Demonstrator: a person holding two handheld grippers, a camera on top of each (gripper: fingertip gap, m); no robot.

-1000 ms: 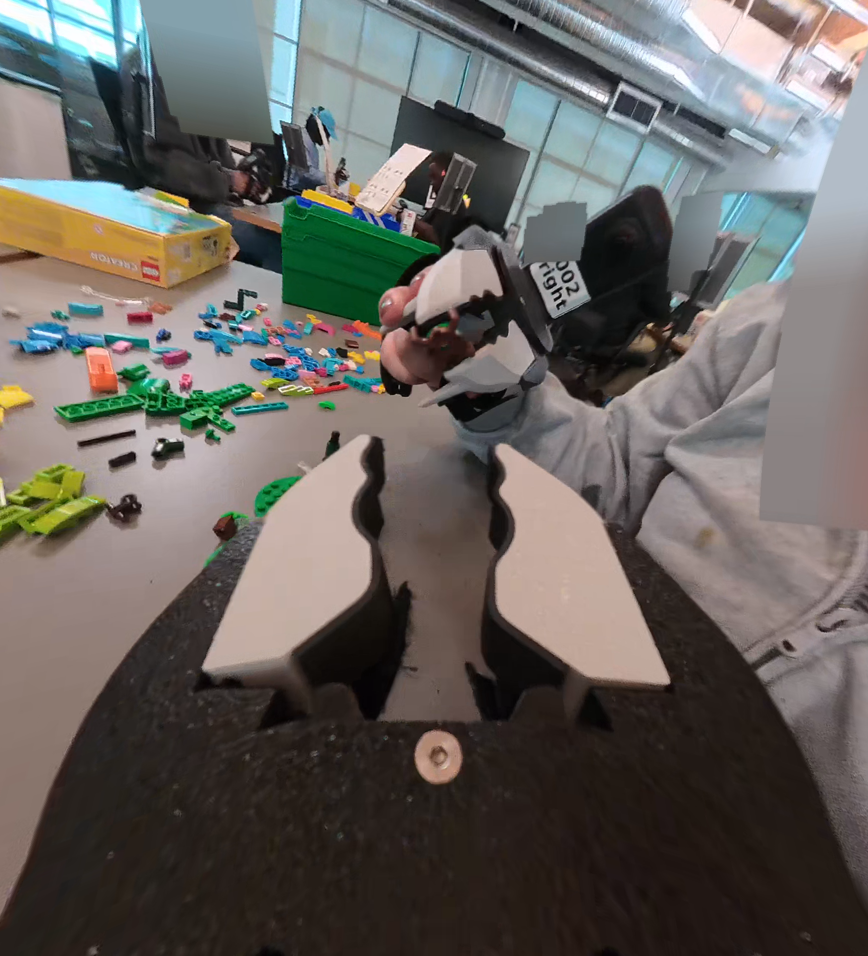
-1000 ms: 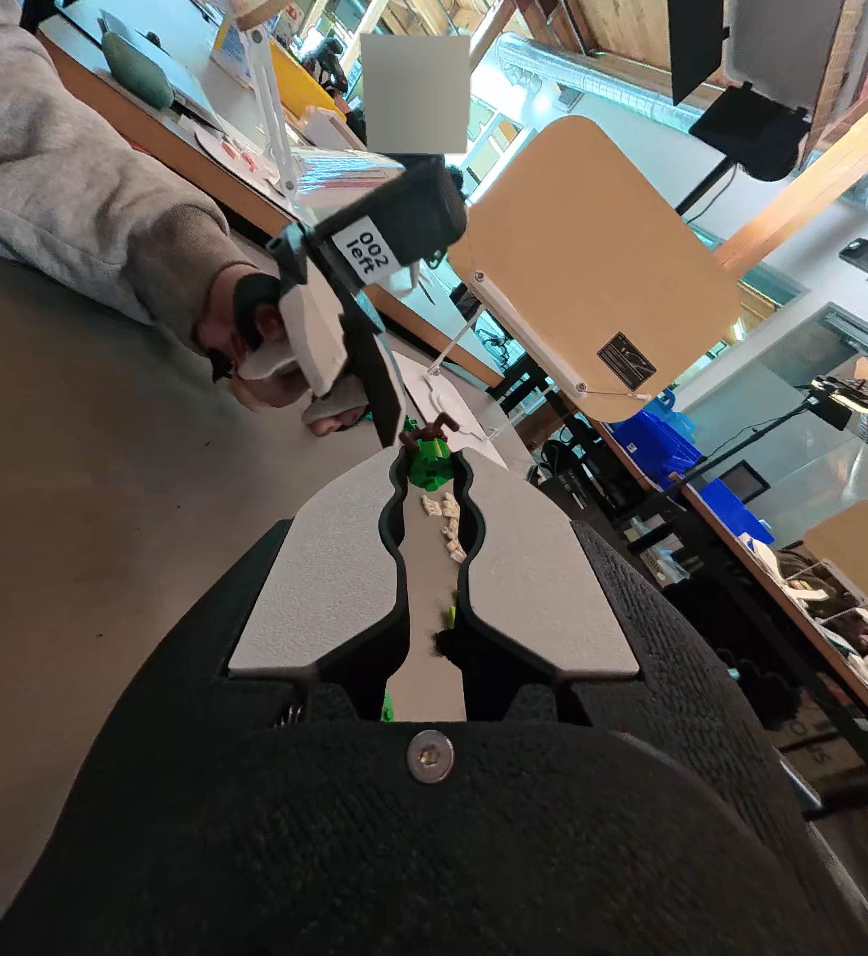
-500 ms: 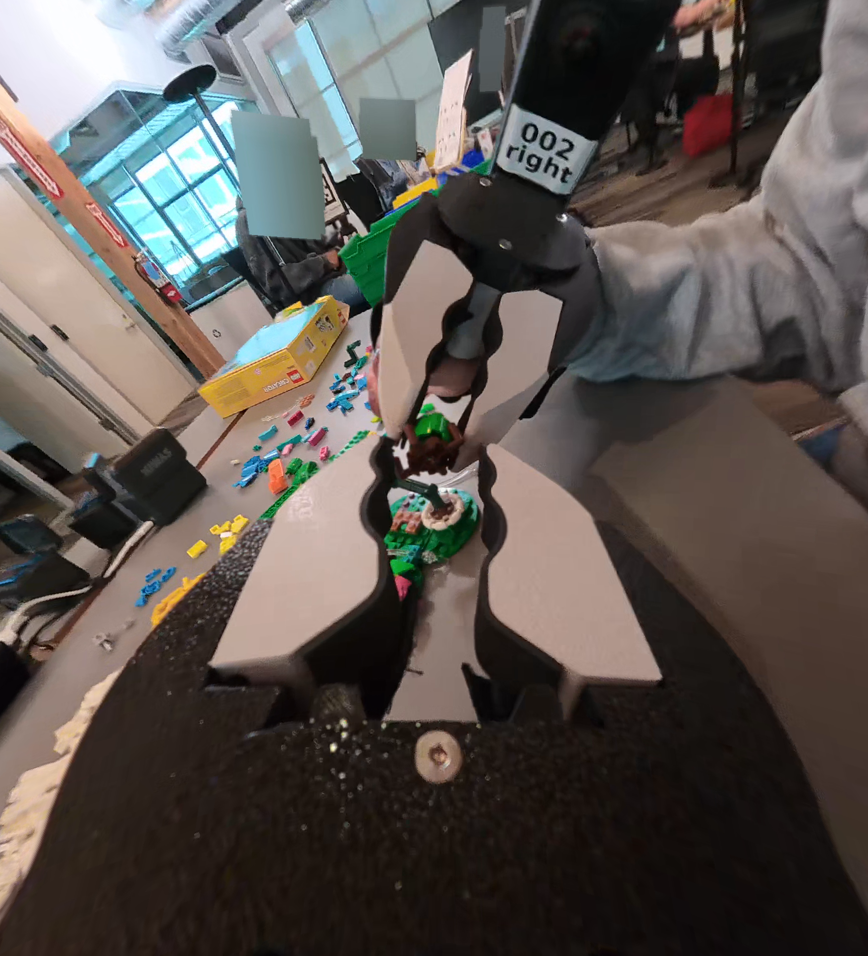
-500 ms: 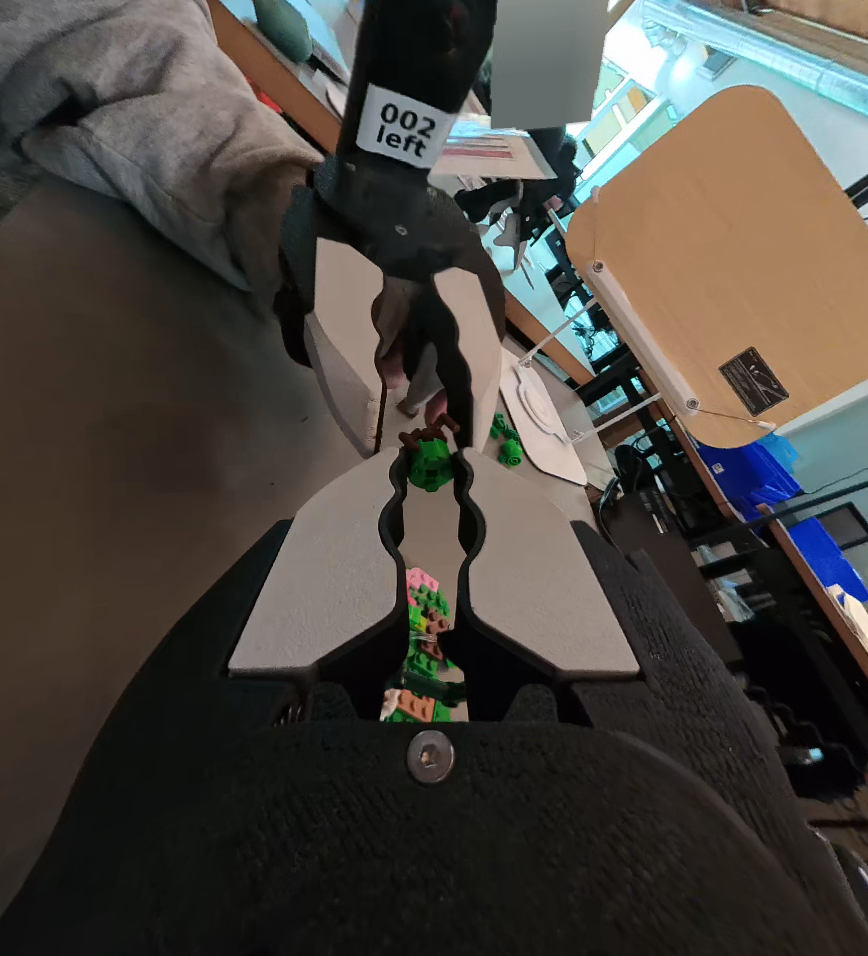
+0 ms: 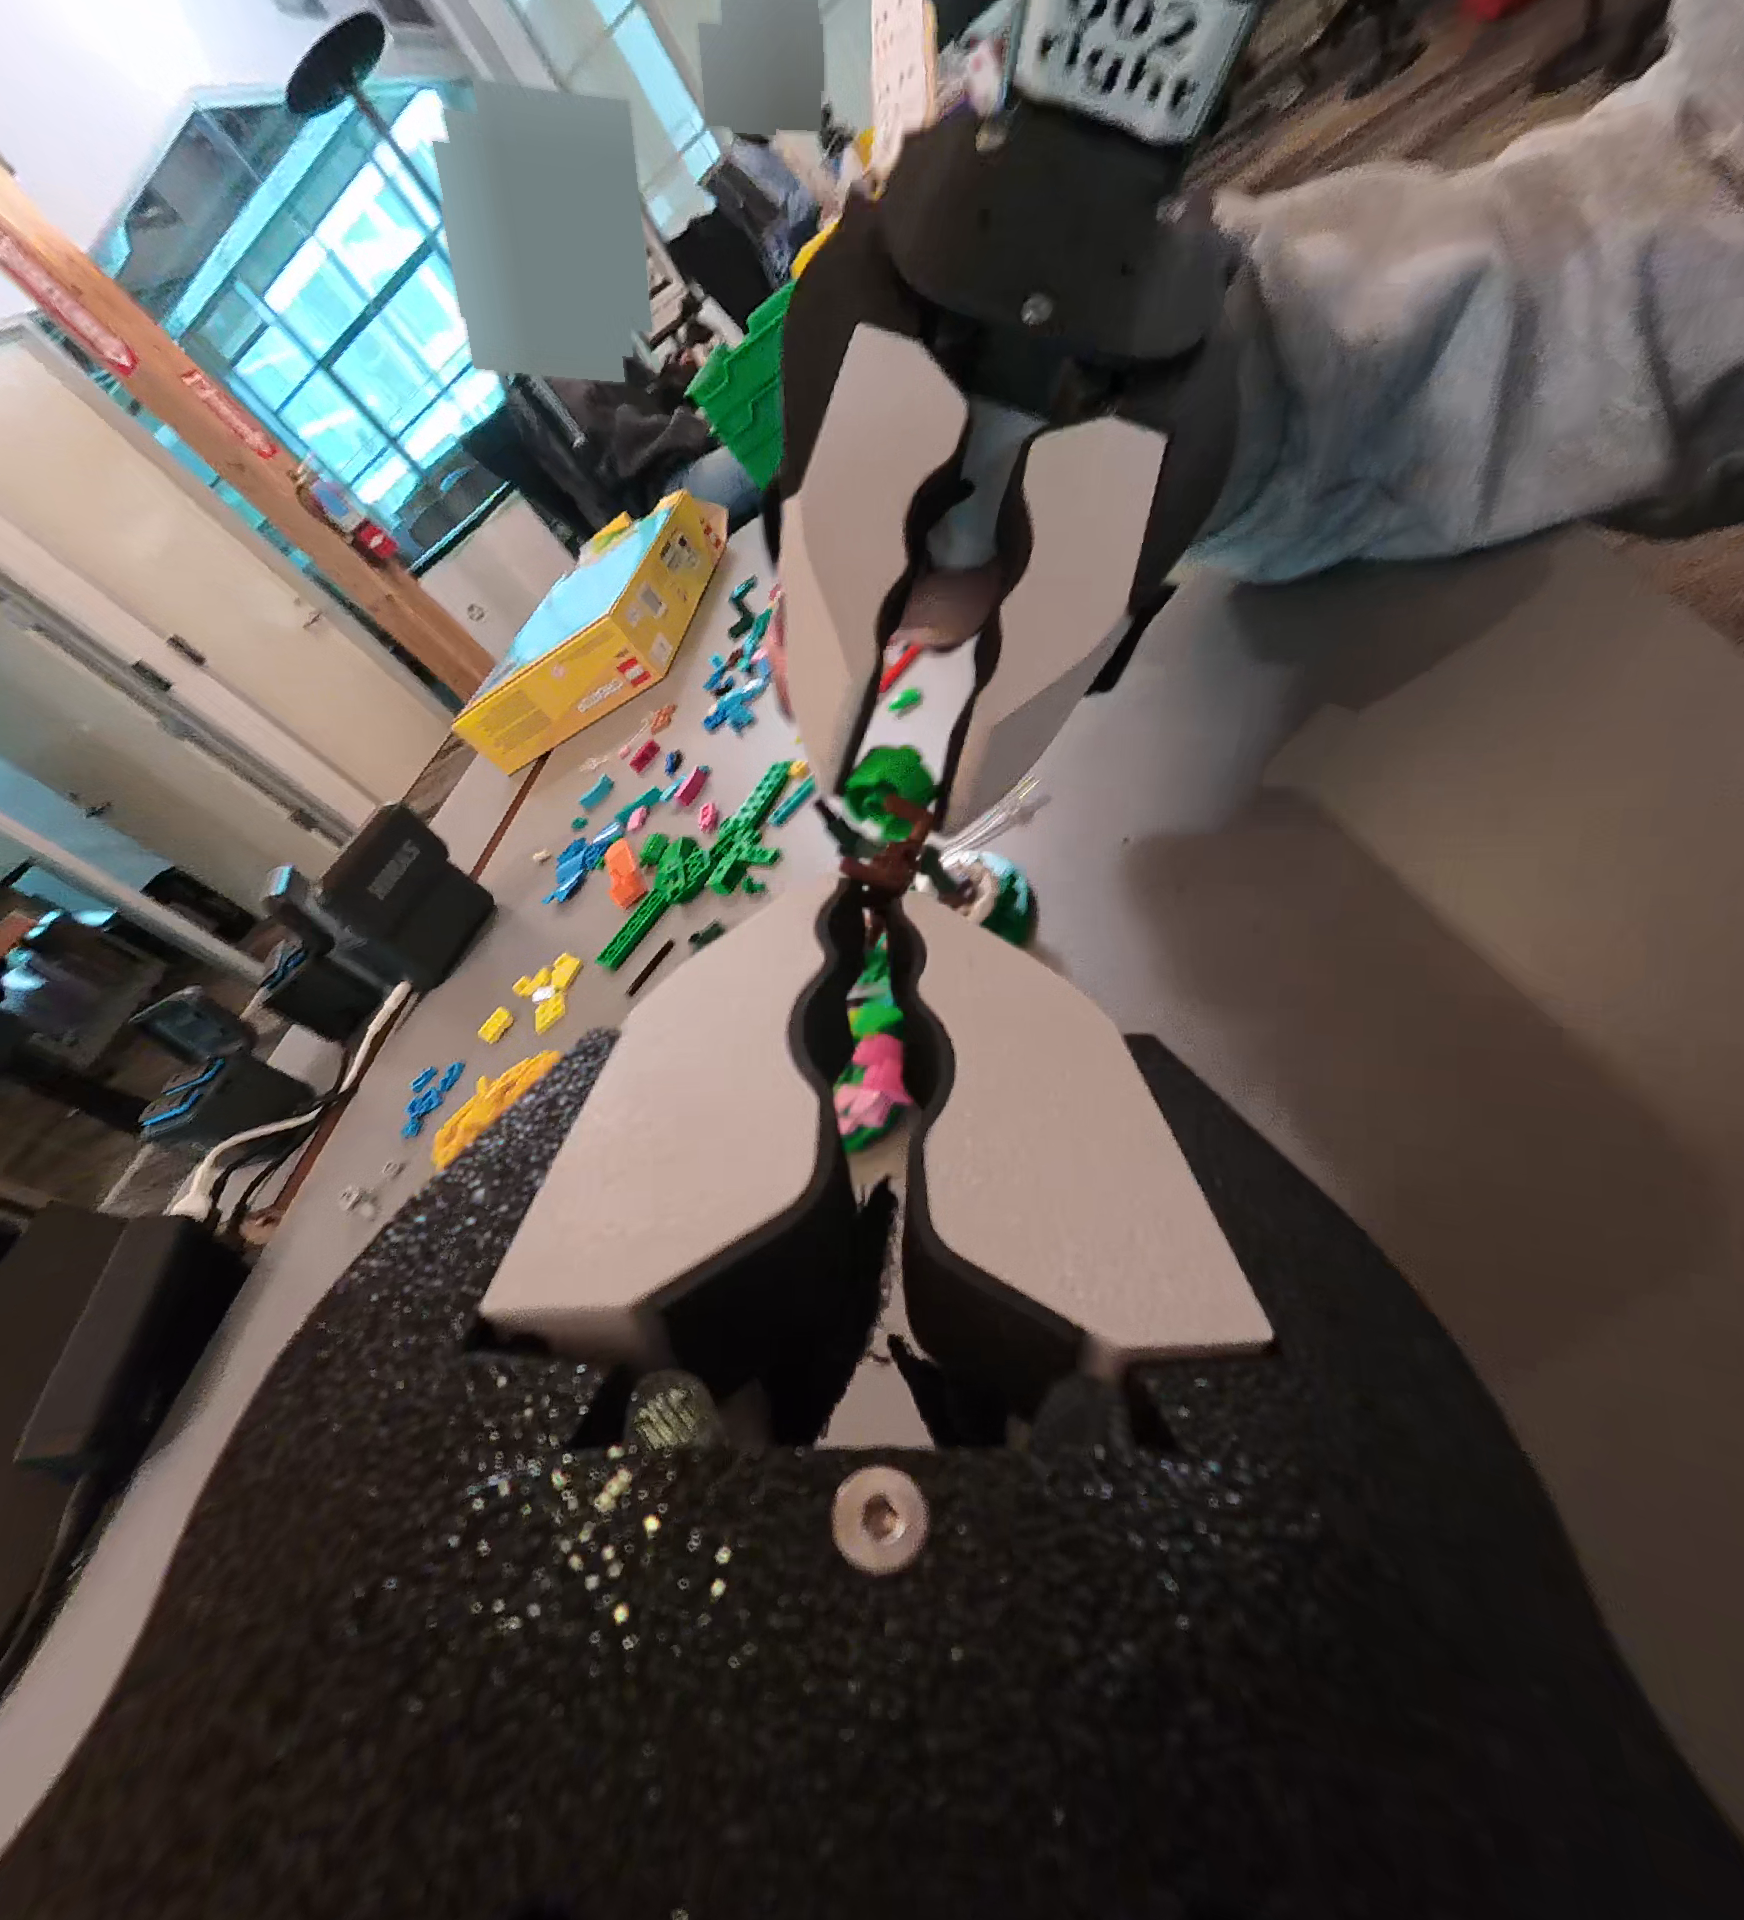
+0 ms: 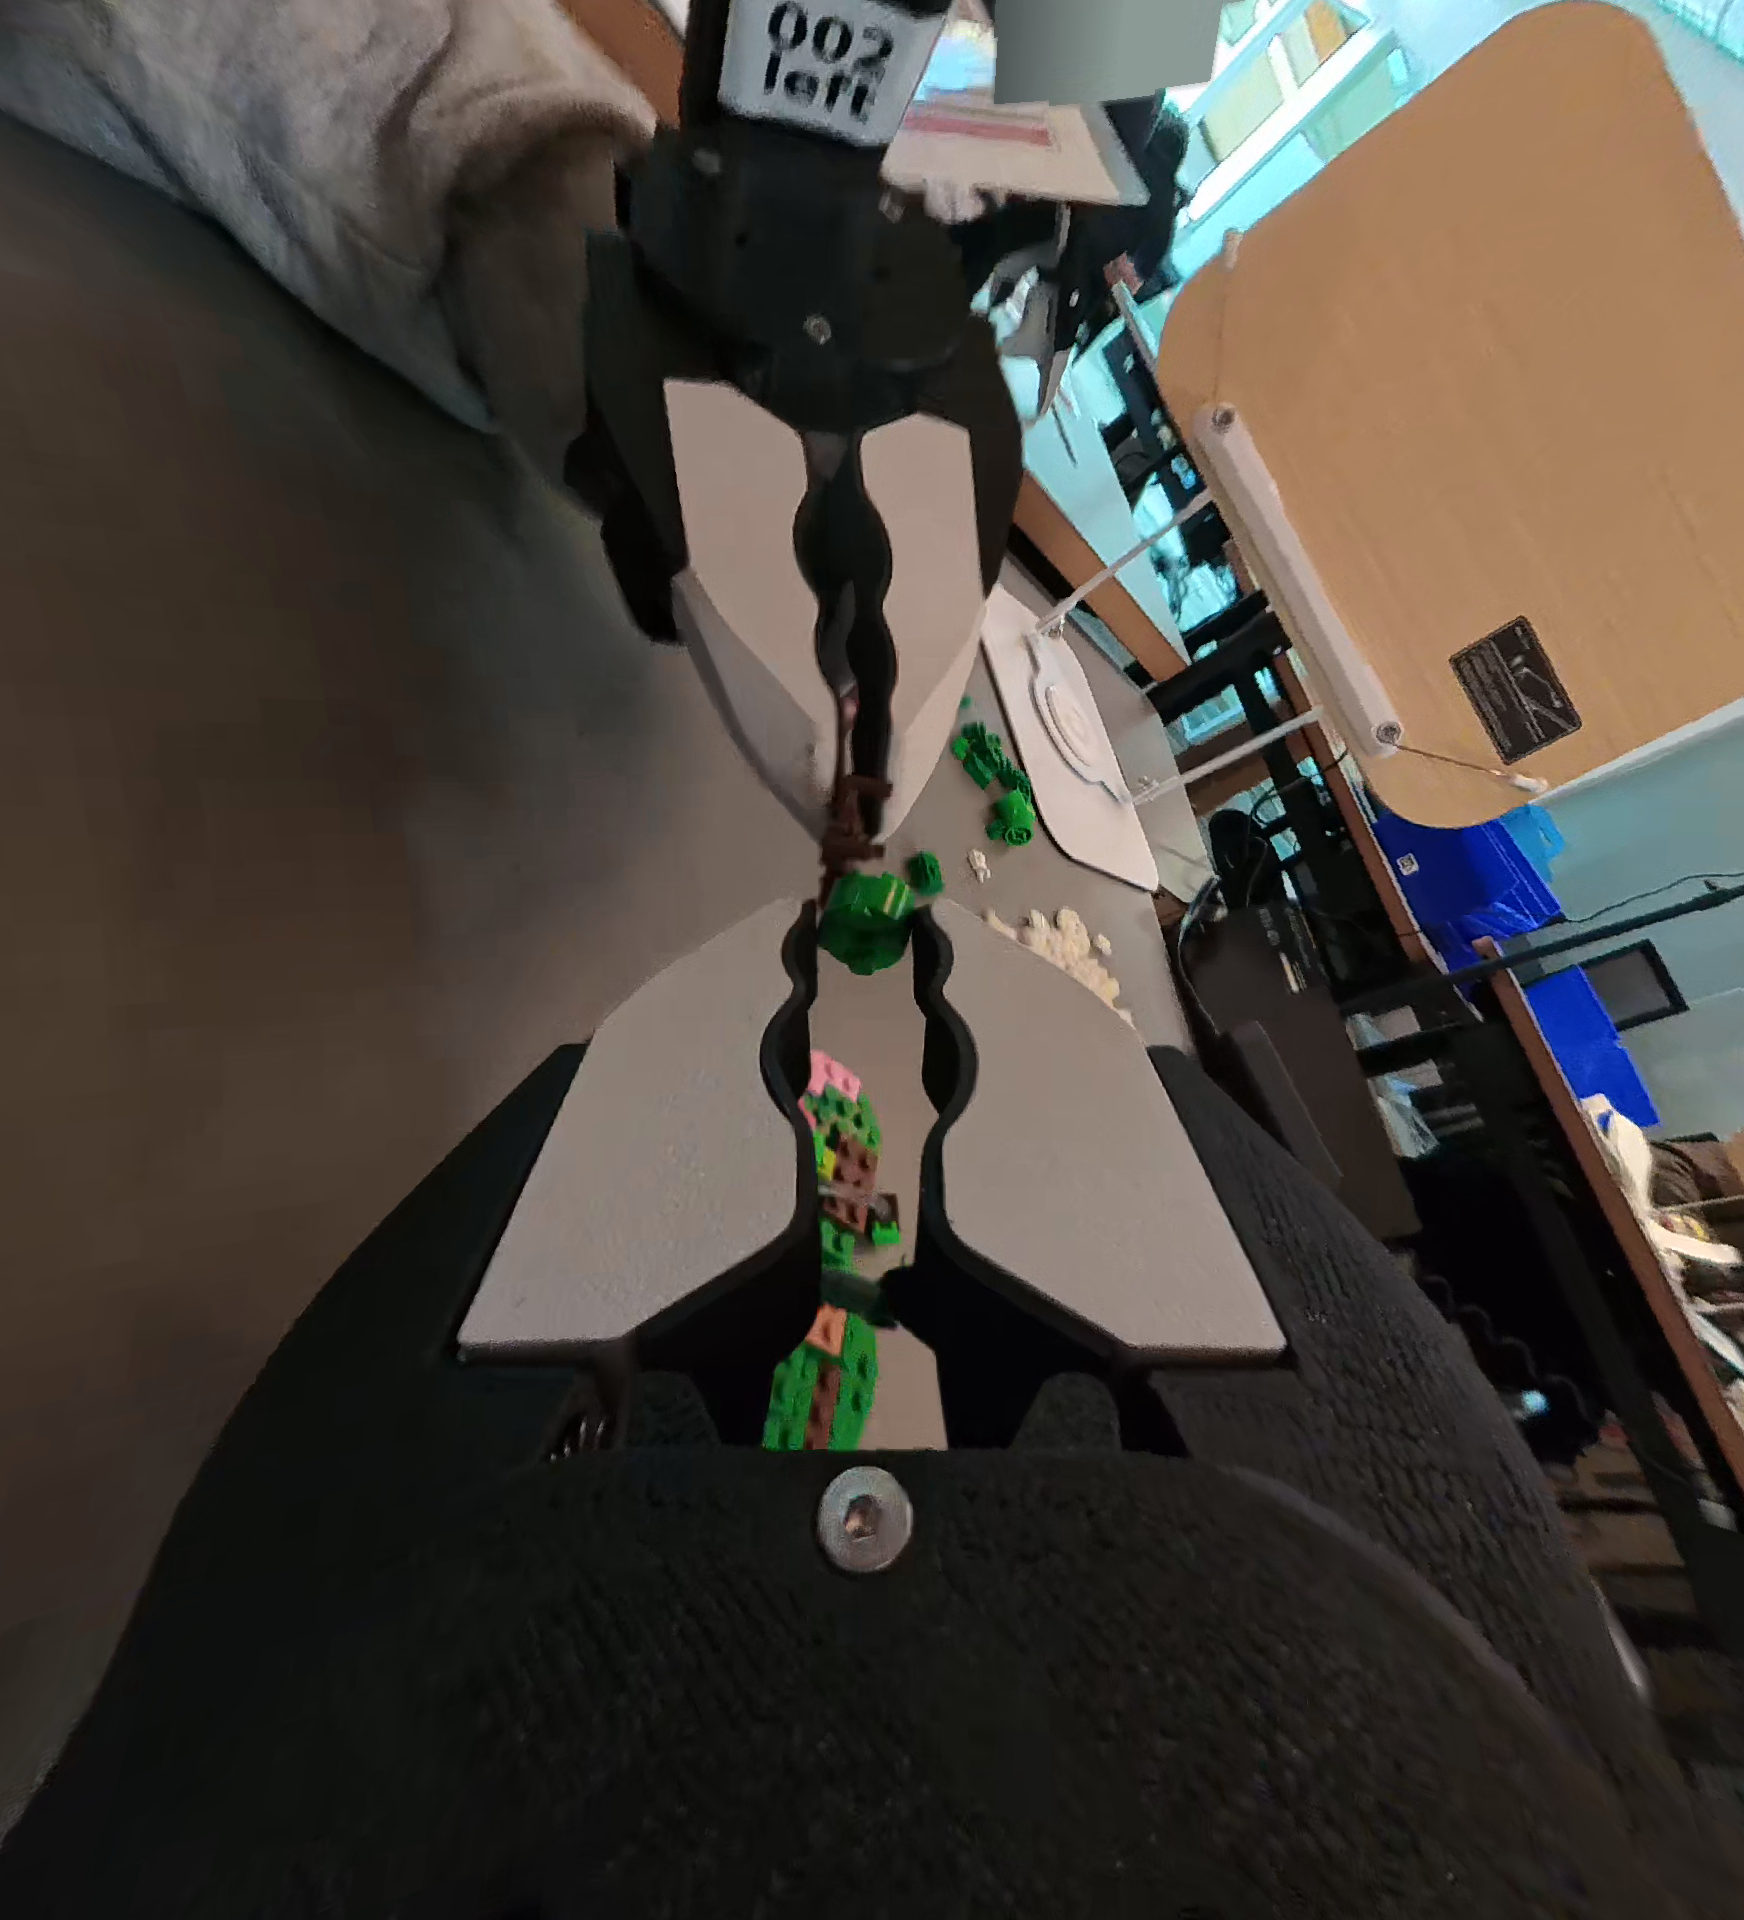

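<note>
Two grippers meet tip to tip above the counter (image 5: 1470, 935): right gripper (image 6: 868, 925) pinches a green leafy piece (image 6: 863, 920), left gripper (image 5: 873, 904) is nearly closed on the brown branch (image 5: 883, 868) attached to it, its long axis running between them.

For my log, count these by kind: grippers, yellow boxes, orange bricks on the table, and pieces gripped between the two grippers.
Grippers: 2 (left gripper, right gripper)
Yellow box: 1
Orange brick: 1
Green-and-brown piece, gripped by both: 1
Total: 5
</note>
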